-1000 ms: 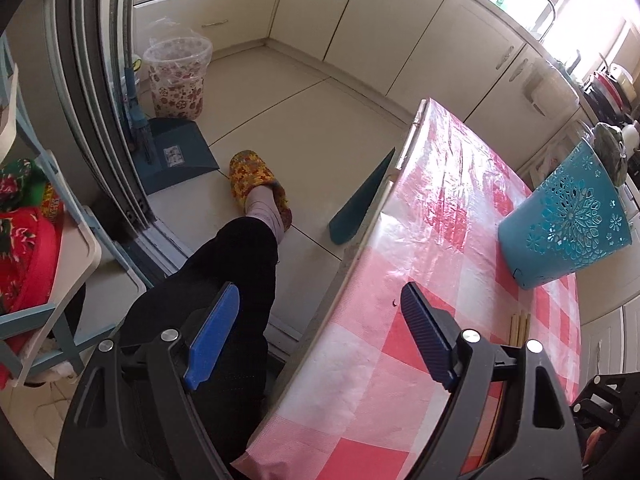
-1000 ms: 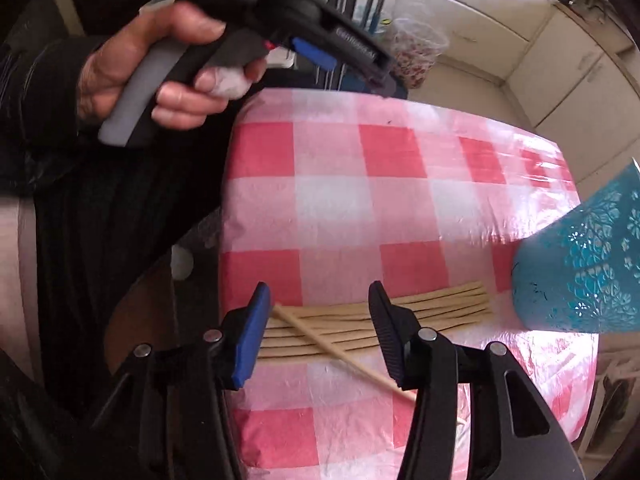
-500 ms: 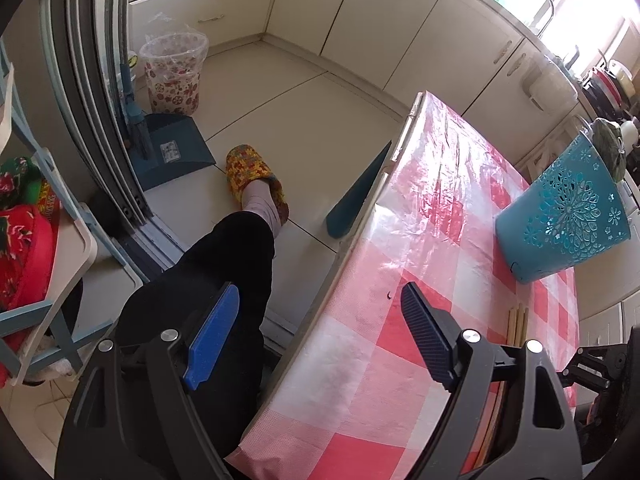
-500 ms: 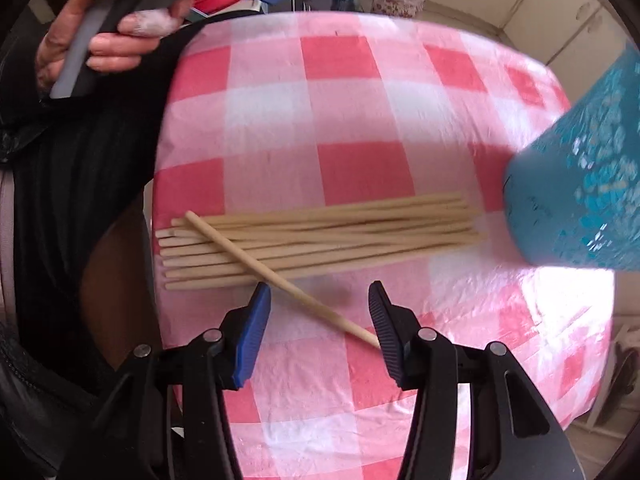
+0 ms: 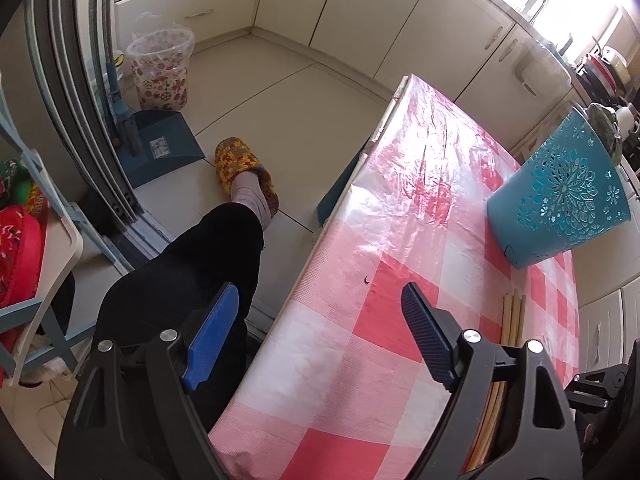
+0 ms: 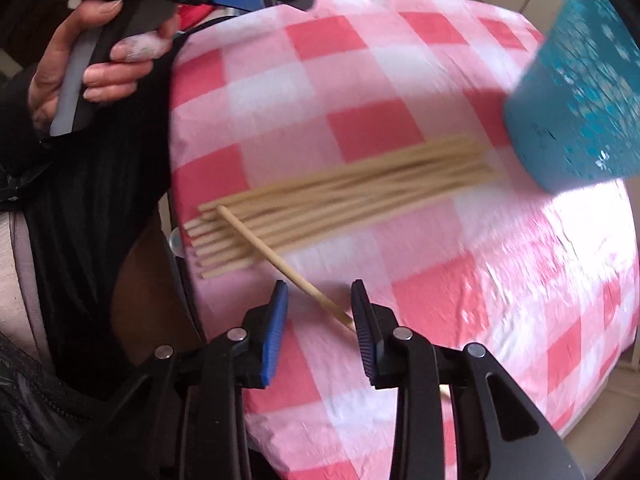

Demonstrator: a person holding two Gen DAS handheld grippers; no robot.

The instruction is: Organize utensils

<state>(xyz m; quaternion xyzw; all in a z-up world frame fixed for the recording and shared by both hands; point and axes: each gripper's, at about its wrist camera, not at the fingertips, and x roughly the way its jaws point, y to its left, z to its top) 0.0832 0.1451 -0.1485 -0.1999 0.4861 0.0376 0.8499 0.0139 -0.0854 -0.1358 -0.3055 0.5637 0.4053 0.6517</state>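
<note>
A bundle of several wooden chopsticks [image 6: 352, 192] lies on the red-and-white checked tablecloth [image 6: 320, 80], with one loose chopstick [image 6: 272, 258] lying slantwise across it. My right gripper [image 6: 319, 286] points down at that loose chopstick. Its jaws are closing with the stick's near end between them, and the pads do not press on it. A teal perforated holder [image 6: 580, 92] stands upright past the bundle's far ends. My left gripper [image 5: 320, 292] hangs open over the table's edge with nothing between its fingers. The chopstick tips [image 5: 514, 316] and the holder [image 5: 560, 200] show to its right.
A hand [image 6: 80, 64] holds the left gripper above the table's corner. The person's black-clad leg and patterned slipper [image 5: 240, 168] are on the floor beside the table. A lined bin [image 5: 160, 68], a blue dustpan [image 5: 160, 148] and a rack [image 5: 40, 240] stand to the left.
My right gripper has moved down and over to the loose chopstick, rolled, and its jaws have narrowed around the stick's near end. The left gripper has hardly moved.
</note>
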